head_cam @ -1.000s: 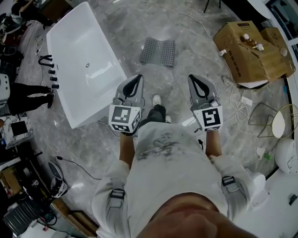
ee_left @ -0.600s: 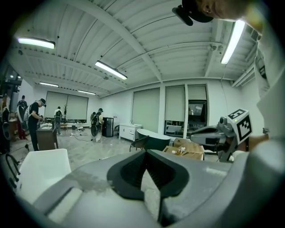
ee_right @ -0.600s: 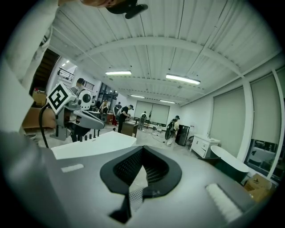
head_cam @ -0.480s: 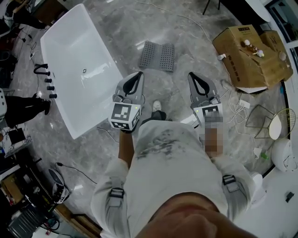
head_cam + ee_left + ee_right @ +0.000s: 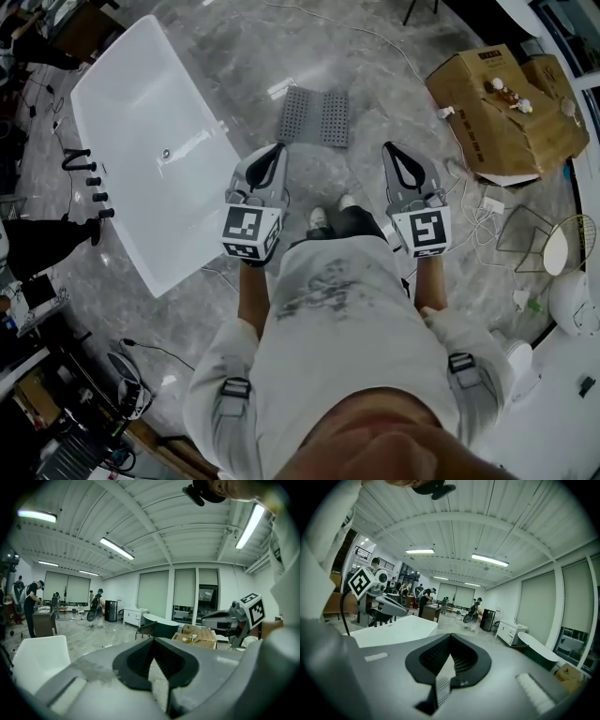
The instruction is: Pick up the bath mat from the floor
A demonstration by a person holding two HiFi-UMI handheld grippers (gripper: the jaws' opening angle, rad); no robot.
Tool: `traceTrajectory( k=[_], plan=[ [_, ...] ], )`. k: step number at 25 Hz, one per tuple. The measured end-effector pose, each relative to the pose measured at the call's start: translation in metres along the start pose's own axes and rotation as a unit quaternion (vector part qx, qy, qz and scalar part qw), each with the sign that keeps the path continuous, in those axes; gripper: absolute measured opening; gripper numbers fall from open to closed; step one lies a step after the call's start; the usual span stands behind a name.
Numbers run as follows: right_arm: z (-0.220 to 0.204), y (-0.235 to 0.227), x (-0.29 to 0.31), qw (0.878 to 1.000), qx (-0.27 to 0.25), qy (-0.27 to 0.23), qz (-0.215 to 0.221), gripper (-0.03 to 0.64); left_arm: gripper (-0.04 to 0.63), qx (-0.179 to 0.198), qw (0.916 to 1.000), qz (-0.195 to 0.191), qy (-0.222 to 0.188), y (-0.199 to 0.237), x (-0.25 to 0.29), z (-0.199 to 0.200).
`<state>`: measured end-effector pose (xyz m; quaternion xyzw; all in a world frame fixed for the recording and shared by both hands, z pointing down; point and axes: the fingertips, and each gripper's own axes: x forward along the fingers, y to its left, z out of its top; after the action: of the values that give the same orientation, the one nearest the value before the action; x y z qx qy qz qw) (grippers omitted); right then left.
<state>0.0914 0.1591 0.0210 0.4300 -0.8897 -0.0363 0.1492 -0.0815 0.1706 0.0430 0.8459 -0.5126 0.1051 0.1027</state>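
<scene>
Head view: L hand-held gripper [image 5: 275, 152] & R hand-held gripper [image 5: 395, 153] fwd, parallel, closed, empty.

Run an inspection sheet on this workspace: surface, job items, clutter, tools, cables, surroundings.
Surface: glossy grey marble-pattern floor.
Job's things: grey perforated bath mat on the floor ahead of the person's feet, humped along its middle, untouched.
Clutter: brown cardboard boxes at right, small items on top.
Tools: left tool and right tool both shut, empty, well short of the mat.
Cables: thin white cable across the floor; white leads beside the boxes.
Surroundings: white rectangular bathtub at left.
</scene>
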Motion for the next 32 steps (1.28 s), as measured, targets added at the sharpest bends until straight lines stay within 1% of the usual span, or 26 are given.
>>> traceTrajectory(
  k=[6, 13, 18, 21, 24, 26, 32],
  plan=[
    [-0.017, -0.027, 0.033, 1.0, 0.01, 0.01, 0.006, 0.002, 0.003, -0.002, 0.9999, 0.003, 0.014, 0.014, 0.039, -0.003],
    [-0.03, -0.069, 0.089, 0.999, 0.021, 0.019, 0.027, 0.002, 0.003, -0.019, 0.9993, 0.023, 0.022, 0.042, 0.094, -0.002],
    [-0.04, -0.104, 0.132, 0.998, 0.033, 0.026, 0.048, 0.002, 0.003, -0.027, 0.9984, 0.036, 0.036, 0.059, 0.143, -0.001],
    [-0.051, -0.123, 0.15, 0.997, 0.04, 0.034, 0.06, 0.002, 0.003, -0.024, 0.998, 0.041, 0.042, 0.064, 0.172, 0.0],
    [-0.063, -0.138, 0.165, 0.996, 0.049, 0.042, 0.069, 0.002, 0.003, -0.011, 0.9973, 0.046, 0.056, 0.071, 0.196, -0.005],
    [-0.071, -0.147, 0.173, 0.995, 0.055, 0.049, 0.074, 0.002, 0.002, -0.009, 0.9966, 0.048, 0.067, 0.073, 0.209, -0.009],
    [-0.099, -0.163, 0.194, 0.992, 0.067, 0.072, 0.085, 0.002, 0.002, -0.027, 0.9948, 0.052, 0.083, 0.082, 0.242, -0.022]
  ],
)
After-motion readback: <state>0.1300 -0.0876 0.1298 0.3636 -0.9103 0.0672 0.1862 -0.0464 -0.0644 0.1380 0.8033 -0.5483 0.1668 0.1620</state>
